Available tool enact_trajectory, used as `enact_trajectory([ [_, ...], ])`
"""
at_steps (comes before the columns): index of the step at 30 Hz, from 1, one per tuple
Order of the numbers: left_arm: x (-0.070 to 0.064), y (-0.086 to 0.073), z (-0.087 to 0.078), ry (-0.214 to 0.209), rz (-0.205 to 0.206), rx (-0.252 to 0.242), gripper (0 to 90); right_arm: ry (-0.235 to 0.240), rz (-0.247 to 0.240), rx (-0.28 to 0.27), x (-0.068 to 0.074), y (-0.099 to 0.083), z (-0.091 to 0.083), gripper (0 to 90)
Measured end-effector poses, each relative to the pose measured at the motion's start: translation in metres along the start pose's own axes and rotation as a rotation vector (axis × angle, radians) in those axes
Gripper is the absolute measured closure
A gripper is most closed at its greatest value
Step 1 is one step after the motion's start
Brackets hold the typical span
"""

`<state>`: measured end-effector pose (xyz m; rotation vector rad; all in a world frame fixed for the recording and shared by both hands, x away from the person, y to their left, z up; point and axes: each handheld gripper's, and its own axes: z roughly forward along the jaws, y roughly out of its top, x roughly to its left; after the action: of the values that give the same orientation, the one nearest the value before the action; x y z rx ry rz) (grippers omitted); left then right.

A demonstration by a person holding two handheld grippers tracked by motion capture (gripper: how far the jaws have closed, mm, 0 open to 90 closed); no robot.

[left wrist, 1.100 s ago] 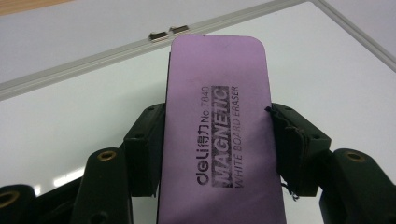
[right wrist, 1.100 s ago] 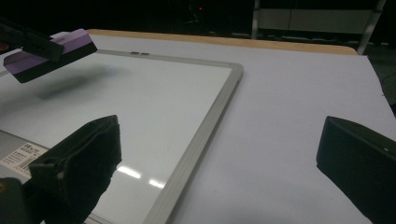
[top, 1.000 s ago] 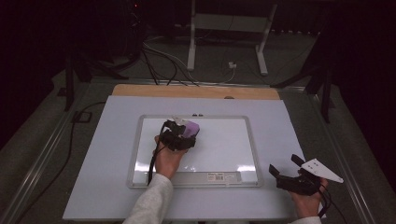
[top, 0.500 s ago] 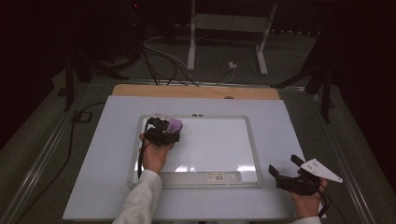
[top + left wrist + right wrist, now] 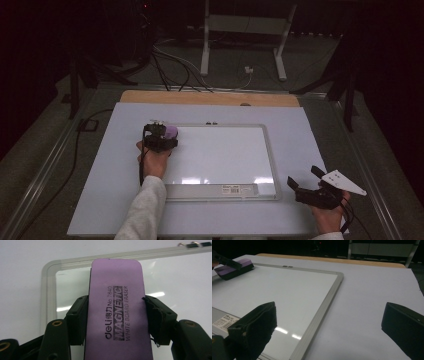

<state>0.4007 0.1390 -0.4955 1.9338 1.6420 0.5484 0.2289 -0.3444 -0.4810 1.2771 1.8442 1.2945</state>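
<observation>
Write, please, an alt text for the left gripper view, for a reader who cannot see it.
The left gripper is shut on a purple whiteboard eraser printed "deli No 7840 MAGNETIC WHITE BOARD ERASER", one black jaw on each long side. Beneath it lies the rounded corner of a grey-framed whiteboard on a pale table.

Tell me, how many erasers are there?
1. The purple eraser sits clamped in the left gripper, at the whiteboard's far left corner.

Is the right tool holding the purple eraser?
No, the right tool stands open with nothing between its jaws, while the purple eraser is clamped in the left tool at the whiteboard's corner.
</observation>
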Motion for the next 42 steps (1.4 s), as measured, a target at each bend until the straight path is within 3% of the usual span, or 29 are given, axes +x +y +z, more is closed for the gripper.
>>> enact_trajectory([
  [4, 0.004, -0.002, 0.004, 0.021, 0.001, 0.017, 41.7, 0.001, 0.001, -0.001, 0.000, 0.000, 0.000, 0.1],
  [7, 0.005, -0.004, 0.004, 0.015, 0.001, 0.002, 41.7, 0.002, 0.002, 0.000, 0.000, 0.000, 0.000, 0.1],
  [9, 0.006, -0.005, 0.003, 0.011, 0.006, -0.020, 40.9, 0.005, -0.003, 0.004, 0.001, 0.000, 0.000, 0.1],
  [12, 0.007, -0.006, -0.005, 0.000, -0.011, -0.088, 30.6, 0.006, -0.007, 0.004, 0.002, 0.000, 0.001, 0.1],
  [14, 0.004, -0.007, -0.011, -0.008, 0.020, -0.122, 26.5, 0.005, -0.003, 0.004, 0.001, 0.000, 0.000, 0.1],
  [17, -0.005, -0.010, -0.020, -0.027, 0.123, -0.154, 26.8, 0.004, -0.002, 0.002, 0.001, 0.000, 0.000, 0.1],
  [18, -0.007, -0.011, -0.022, -0.032, 0.152, -0.149, 28.9, 0.005, -0.003, 0.003, 0.001, 0.000, 0.000, 0.1],
  [21, -0.011, -0.014, -0.020, -0.021, 0.189, -0.113, 31.2, 0.006, -0.008, 0.005, 0.002, 0.000, 0.001, 0.1],
  [23, -0.010, -0.016, -0.014, -0.031, 0.188, -0.081, 30.8, 0.006, -0.008, 0.004, 0.002, 0.000, 0.001, 0.1],
  [31, -0.009, -0.011, -0.013, -0.019, 0.183, -0.061, 30.7, 0.006, -0.007, 0.002, 0.002, 0.000, 0.000, 0.1],
  [40, -0.002, -0.009, -0.012, -0.012, 0.151, -0.064, 29.1, 0.006, -0.004, 0.001, 0.001, 0.000, 0.000, 0.1],
  [42, -0.003, -0.009, -0.012, 0.010, 0.163, -0.070, 27.7, 0.006, -0.005, 0.001, 0.001, 0.000, 0.000, 0.1],
])
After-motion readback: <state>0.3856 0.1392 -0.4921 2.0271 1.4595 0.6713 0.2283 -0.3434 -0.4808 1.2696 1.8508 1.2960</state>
